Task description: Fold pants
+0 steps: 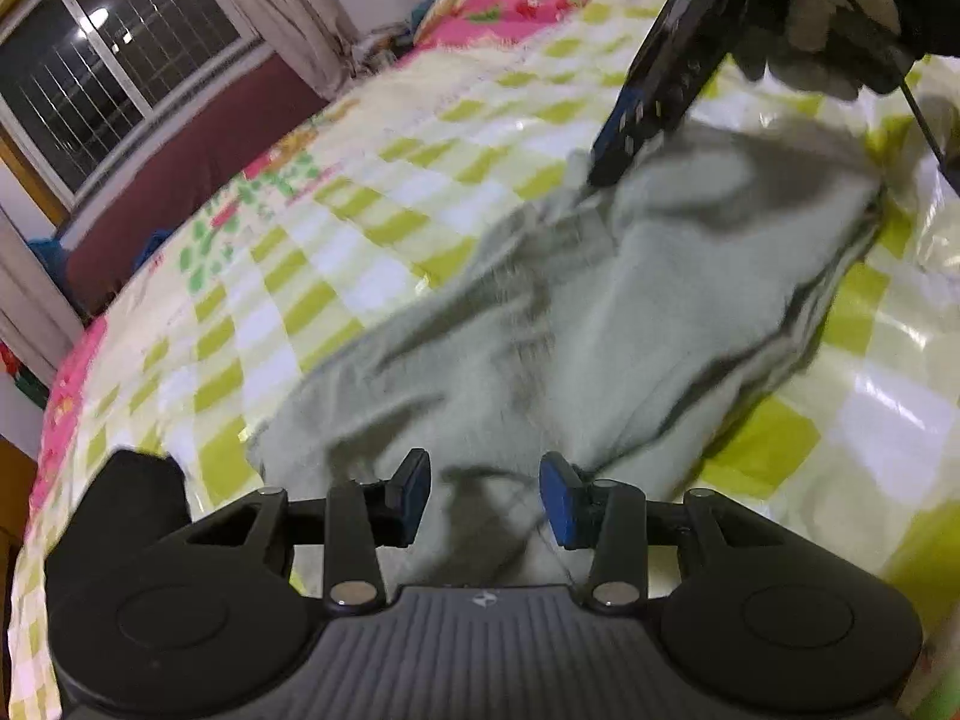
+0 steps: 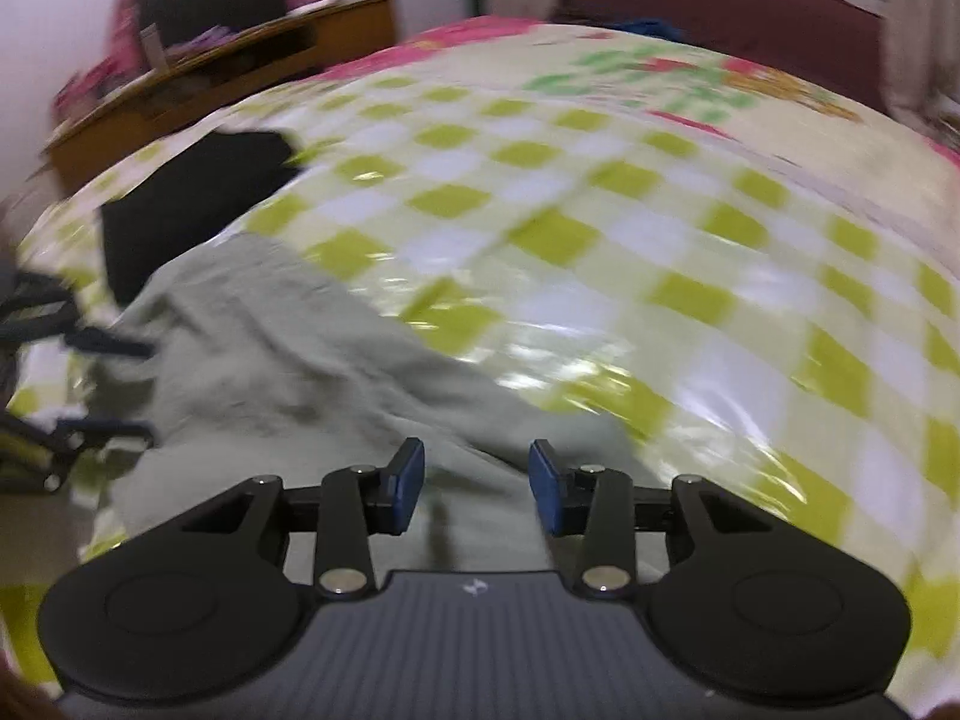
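**Caller:** While both cameras look down at the bed, start close in: the left gripper (image 1: 485, 495) hangs over the near end of the pale grey-green pants (image 1: 600, 312), its blue pads spread, cloth showing in the gap but nothing pinched.

**Partner:** Same on the other side. The right gripper (image 2: 477, 492) has its pads apart too, above a rumpled edge of the pants (image 2: 288, 372). No grip that I can see.

**Caller:** And the pants themselves?

**Partner:** Lying loosely bunched and creased on the checked bedspread (image 1: 372, 192), green, white and cream squares with a shiny sheen. From the left camera, they stretch away from the near edge toward the upper right.

**Caller:** Further out in that view, the right gripper (image 1: 618, 144) comes down from the top with its tips at the far end of the cloth; a gloved hand (image 1: 822, 30) is behind it.

**Partner:** A dark cloth (image 2: 192, 204) lies beyond the pants in the right camera. Farther back, a wooden desk (image 2: 240, 72); on the left camera, a barred window (image 1: 114, 54) and curtain (image 1: 270, 6).
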Available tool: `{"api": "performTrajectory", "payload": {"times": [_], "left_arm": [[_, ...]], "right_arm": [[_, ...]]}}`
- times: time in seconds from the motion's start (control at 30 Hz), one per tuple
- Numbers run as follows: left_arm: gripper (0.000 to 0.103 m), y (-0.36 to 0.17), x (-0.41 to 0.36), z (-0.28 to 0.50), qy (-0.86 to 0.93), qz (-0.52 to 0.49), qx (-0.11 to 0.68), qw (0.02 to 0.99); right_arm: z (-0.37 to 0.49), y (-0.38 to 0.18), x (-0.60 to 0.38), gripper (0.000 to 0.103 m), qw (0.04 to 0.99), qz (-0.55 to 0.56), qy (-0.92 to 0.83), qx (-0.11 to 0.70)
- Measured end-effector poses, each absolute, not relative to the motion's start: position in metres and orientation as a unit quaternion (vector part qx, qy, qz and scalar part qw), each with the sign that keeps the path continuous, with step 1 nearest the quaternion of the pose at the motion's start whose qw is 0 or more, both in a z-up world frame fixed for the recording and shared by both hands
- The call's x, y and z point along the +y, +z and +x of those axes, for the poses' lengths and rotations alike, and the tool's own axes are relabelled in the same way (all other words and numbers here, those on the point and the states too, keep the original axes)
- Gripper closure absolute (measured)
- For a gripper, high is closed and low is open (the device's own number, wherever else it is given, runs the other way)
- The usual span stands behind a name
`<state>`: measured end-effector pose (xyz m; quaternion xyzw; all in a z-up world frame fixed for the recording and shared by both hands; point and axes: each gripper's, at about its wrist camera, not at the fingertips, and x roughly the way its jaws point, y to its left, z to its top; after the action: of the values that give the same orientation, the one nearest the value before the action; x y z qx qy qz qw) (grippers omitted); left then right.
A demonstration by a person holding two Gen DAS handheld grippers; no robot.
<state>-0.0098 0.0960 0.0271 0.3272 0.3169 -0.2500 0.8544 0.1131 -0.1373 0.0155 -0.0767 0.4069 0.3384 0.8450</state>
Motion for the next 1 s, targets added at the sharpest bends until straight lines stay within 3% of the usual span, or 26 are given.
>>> {"api": "performTrajectory", "payload": {"times": [0.27, 0.3, 0.33, 0.37, 0.43, 0.57, 0.63, 0.77, 0.9, 1.0], "left_arm": [[0.043, 0.016, 0.088, -0.004, -0.255, 0.328, 0.306, 0.857], [0.042, 0.013, 0.09, -0.002, -0.253, 0.327, 0.311, 0.856], [0.041, 0.009, 0.092, 0.0, -0.252, 0.325, 0.321, 0.853], [0.041, 0.007, 0.095, 0.001, -0.252, 0.321, 0.33, 0.851], [0.041, 0.009, 0.102, -0.001, -0.251, 0.307, 0.344, 0.851], [0.041, 0.013, 0.116, -0.014, -0.25, 0.299, 0.358, 0.848], [0.041, 0.017, 0.12, -0.018, -0.245, 0.298, 0.358, 0.85], [0.041, 0.027, 0.13, -0.028, -0.225, 0.291, 0.335, 0.867], [0.041, 0.028, 0.143, -0.023, -0.2, 0.265, 0.332, 0.883], [0.04, 0.031, 0.146, -0.029, -0.2, 0.255, 0.317, 0.891]], "right_arm": [[0.141, -0.002, -0.078, 0.063, 0.802, -0.092, 0.407, 0.428], [0.145, -0.009, -0.069, 0.067, 0.799, -0.102, 0.399, 0.439], [0.149, -0.015, -0.064, 0.084, 0.796, -0.109, 0.391, 0.449], [0.151, -0.017, -0.06, 0.094, 0.797, -0.11, 0.383, 0.453], [0.16, -0.011, -0.063, 0.101, 0.801, -0.087, 0.377, 0.457], [0.172, -0.005, -0.062, 0.102, 0.828, -0.111, 0.321, 0.447], [0.17, -0.002, -0.062, 0.097, 0.828, -0.1, 0.314, 0.453], [0.138, 0.026, -0.053, 0.093, 0.843, -0.128, 0.357, 0.381], [0.133, 0.035, -0.019, 0.058, 0.81, -0.125, 0.429, 0.38], [0.143, 0.033, 0.004, 0.053, 0.788, -0.115, 0.459, 0.394]]}}
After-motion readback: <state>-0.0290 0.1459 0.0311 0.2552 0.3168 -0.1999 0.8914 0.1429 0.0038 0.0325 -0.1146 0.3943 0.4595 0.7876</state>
